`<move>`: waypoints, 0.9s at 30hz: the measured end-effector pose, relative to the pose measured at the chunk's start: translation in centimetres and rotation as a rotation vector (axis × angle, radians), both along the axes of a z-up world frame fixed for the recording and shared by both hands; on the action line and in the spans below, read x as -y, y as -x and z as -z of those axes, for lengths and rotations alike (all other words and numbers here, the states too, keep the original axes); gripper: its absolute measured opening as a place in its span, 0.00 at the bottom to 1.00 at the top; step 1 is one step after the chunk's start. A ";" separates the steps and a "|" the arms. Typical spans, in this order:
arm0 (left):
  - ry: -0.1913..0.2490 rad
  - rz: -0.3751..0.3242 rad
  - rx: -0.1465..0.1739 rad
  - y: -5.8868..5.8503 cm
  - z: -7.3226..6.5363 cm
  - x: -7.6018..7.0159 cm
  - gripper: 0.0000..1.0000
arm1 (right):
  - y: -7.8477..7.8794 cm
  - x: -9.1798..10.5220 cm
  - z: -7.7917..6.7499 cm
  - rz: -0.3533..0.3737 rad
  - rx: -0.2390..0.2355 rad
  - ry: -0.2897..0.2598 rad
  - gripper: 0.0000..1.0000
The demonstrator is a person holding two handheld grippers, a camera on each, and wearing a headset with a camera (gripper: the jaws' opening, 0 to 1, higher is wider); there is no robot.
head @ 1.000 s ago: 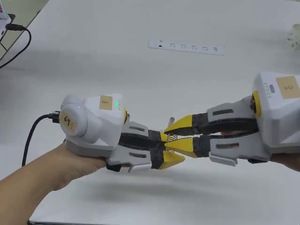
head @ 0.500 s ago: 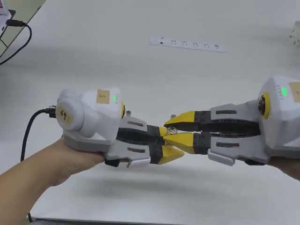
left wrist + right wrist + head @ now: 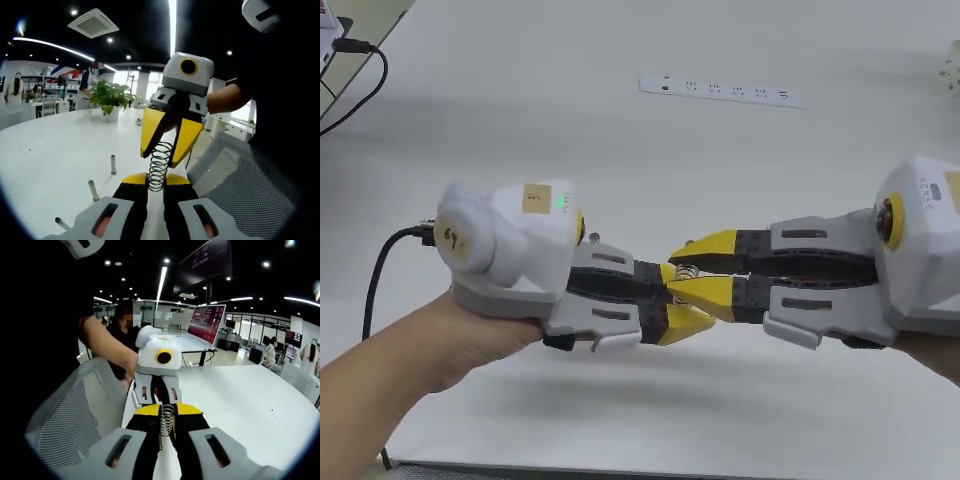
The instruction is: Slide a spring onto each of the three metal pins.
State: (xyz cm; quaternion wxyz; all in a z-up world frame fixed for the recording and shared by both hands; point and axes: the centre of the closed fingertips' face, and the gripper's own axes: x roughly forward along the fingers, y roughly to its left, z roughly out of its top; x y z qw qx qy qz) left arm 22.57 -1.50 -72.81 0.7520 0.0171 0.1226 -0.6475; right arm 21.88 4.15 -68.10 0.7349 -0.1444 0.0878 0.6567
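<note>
- the spring (image 3: 167, 422), a short wire coil, lies lengthwise between the yellow jaws of the right claw (image 3: 167, 412), which are pressed in on it and pinch it in the air above the white worktop (image 3: 620, 150).
- in the left gripper view the coil's other end reaches down between the jaws of the left claw (image 3: 156, 180). those jaws stand close together about it, but whether they actually grip it cannot be told.
- the three metal pins (image 3: 93, 190) sit in a loose row on the worktop, to the left of the meeting claws in that view and well apart from the spring.
- in the head view the two claws meet tip to tip, roughly level. the left claw points right, cradled from below by the left hand (image 3: 470, 345), whose forearm enters from the lower left corner. a black cable (image 3: 385, 270) trails from its rear. the right claw points left, reaching in from the right edge.
- a white power strip (image 3: 723, 90) lies on the worktop well beyond them.
- compared with a second ago, the claws stay tip to tip and the spring is still between the right jaws. apart from a small shift of the whole picture, no clear move shows.
</note>
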 end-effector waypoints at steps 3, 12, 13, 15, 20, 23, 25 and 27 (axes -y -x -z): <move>0.004 -0.009 -0.002 -0.2 -0.1 -0.1 0.03 | -0.2 0.0 -0.1 0.003 0.007 0.002 0.07; -0.010 -0.009 0.012 -0.6 -0.2 -0.2 0.04 | -0.6 0.1 -0.2 0.002 0.026 0.010 0.07; -0.011 -0.008 0.011 -0.7 -0.2 -0.2 0.04 | -0.6 0.1 -0.3 0.002 0.028 0.010 0.07; -0.009 -0.011 0.012 -0.9 -0.3 -0.2 0.04 | -0.7 0.1 -0.4 0.004 0.029 0.009 0.07; -0.006 -0.018 0.000 -1.2 -0.4 -0.2 0.05 | -0.9 0.1 -0.5 0.002 0.034 0.013 0.07; 0.002 -0.031 -0.009 -1.4 -0.5 -0.2 0.10 | -1.0 0.0 -0.5 0.001 0.033 0.015 0.07; -0.003 -0.038 -0.004 -1.5 -0.5 -0.2 0.11 | -1.0 0.0 -0.4 0.000 0.031 0.018 0.07; 0.000 -0.043 -0.008 -1.6 -0.5 -0.3 0.13 | -1.0 -0.1 -0.4 0.001 0.029 0.018 0.07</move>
